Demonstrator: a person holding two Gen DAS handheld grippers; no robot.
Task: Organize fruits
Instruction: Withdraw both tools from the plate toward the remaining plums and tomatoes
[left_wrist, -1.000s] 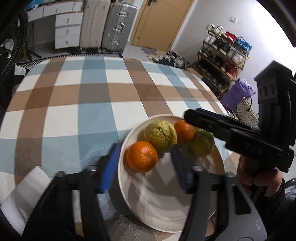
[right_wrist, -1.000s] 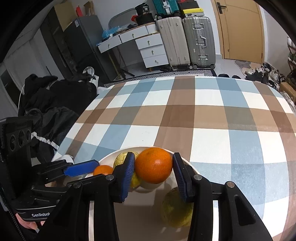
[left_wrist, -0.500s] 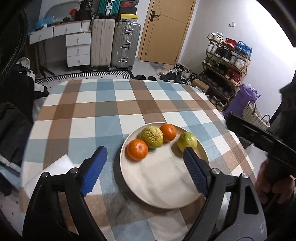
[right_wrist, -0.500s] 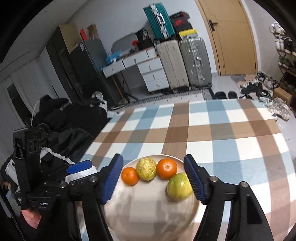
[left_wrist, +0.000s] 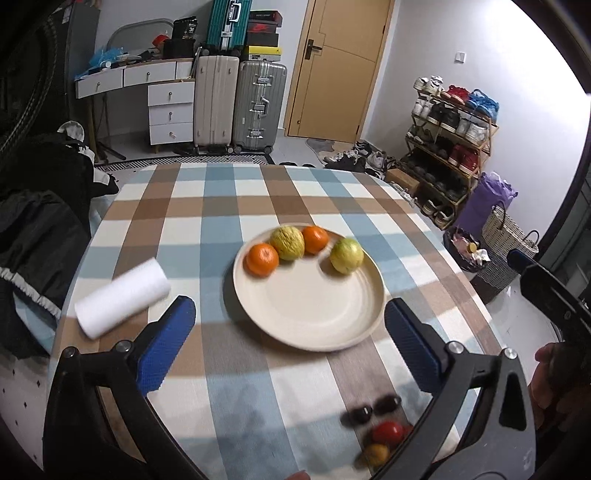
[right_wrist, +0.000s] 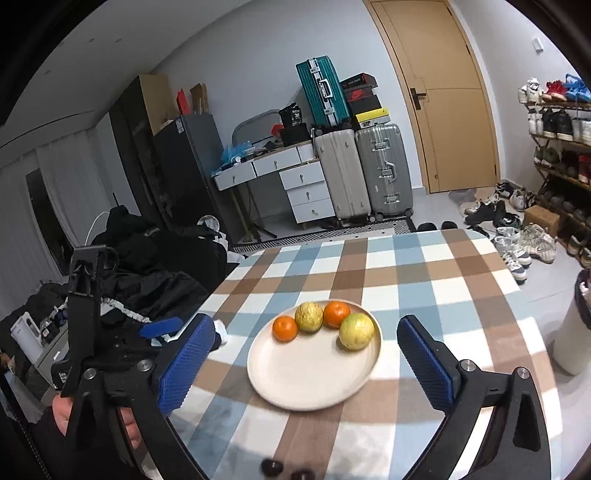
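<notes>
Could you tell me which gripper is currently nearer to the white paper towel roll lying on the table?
Left. The left gripper hangs open with its left finger just beside the paper towel roll. The right gripper is open above the plate, farther to the roll's right.

Checked-cloth table (left_wrist: 221, 206) bearing cream plate (left_wrist: 310, 325), white paper roll (left_wrist: 122, 297), small loose fruits (left_wrist: 386, 432).

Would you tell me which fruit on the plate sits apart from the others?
The yellow-green fruit at the right end; the other three touch in a row.
</notes>
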